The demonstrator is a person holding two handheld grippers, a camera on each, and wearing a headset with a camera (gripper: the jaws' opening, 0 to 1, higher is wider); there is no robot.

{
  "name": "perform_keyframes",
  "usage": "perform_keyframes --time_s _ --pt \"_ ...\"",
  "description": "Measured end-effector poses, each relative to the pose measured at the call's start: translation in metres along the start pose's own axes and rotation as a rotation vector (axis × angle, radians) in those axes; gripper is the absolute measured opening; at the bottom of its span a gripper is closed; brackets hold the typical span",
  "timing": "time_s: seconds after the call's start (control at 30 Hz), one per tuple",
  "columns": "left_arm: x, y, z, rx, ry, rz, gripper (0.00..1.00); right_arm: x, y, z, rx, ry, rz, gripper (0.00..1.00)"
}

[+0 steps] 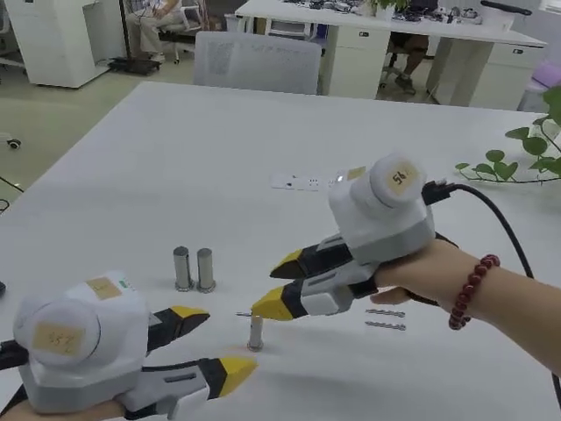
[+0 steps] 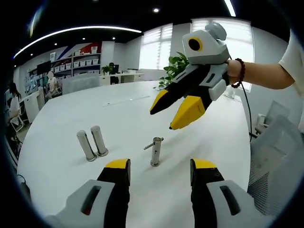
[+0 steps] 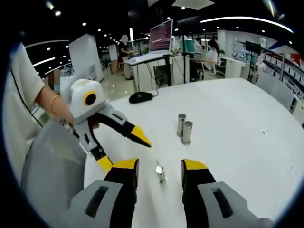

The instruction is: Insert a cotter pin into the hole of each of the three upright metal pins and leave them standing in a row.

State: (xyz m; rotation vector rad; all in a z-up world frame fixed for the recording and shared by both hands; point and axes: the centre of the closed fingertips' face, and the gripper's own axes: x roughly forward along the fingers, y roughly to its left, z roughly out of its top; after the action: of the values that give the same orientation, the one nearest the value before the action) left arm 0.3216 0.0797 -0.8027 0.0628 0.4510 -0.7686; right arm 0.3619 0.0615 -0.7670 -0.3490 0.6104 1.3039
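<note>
Since a cotter pin (image 1: 244, 313) already sits crosswise through the top of the near metal pin (image 1: 255, 335), the first of three fittings looks done. The head view shows that pin upright on the white table (image 1: 175, 158), apart from the two bare pins (image 1: 205, 269) standing side by side farther back. The right gripper (image 1: 263, 289) hovers with its jaws spread, lower tip just beside the cotter pin's end, pinching nothing. The left gripper (image 1: 232, 340) waits at lower left, jaws also spread and empty. Two spare cotter pins (image 1: 386, 313) lie loose on the table by the person's right wrist, in no tray or box; the near pin's hole is the one thing holding a part. The next move, I judge, calls for pinching one thin spare flat off the table and lining it up with a small hole in a bare pin, perhaps steadied by the other gripper. In the left gripper view, the left gripper (image 2: 160, 167) has its jaws wide apart either side of the near pin (image 2: 155, 154), the cotter pin (image 2: 148, 146) juts from the top, and the right gripper (image 2: 161, 119) hangs open above. In the right gripper view, the right gripper (image 3: 160, 166) frames the same pin (image 3: 161, 174) between parted jaws, the left gripper (image 3: 127, 153) comes in open from the left, and the bare pins (image 3: 187, 132) stand beyond.
</note>
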Motion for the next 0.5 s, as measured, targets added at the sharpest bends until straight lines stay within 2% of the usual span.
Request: perform_keyframes --time_s 0.13,0.3,0.5 --pt "-0.003 -0.004 0.002 -0.006 -0.017 -0.015 0.57 0.007 -0.009 0.014 -0.011 -0.053 -0.025 0.38" --pt "-0.004 -0.005 0.004 0.0 -0.026 -0.019 0.62 0.018 -0.021 0.029 0.017 -0.099 -0.049 0.38" --pt "-0.005 -0.007 0.007 -0.012 -0.045 -0.035 0.7 0.036 -0.036 0.03 0.064 -0.128 -0.07 0.37"
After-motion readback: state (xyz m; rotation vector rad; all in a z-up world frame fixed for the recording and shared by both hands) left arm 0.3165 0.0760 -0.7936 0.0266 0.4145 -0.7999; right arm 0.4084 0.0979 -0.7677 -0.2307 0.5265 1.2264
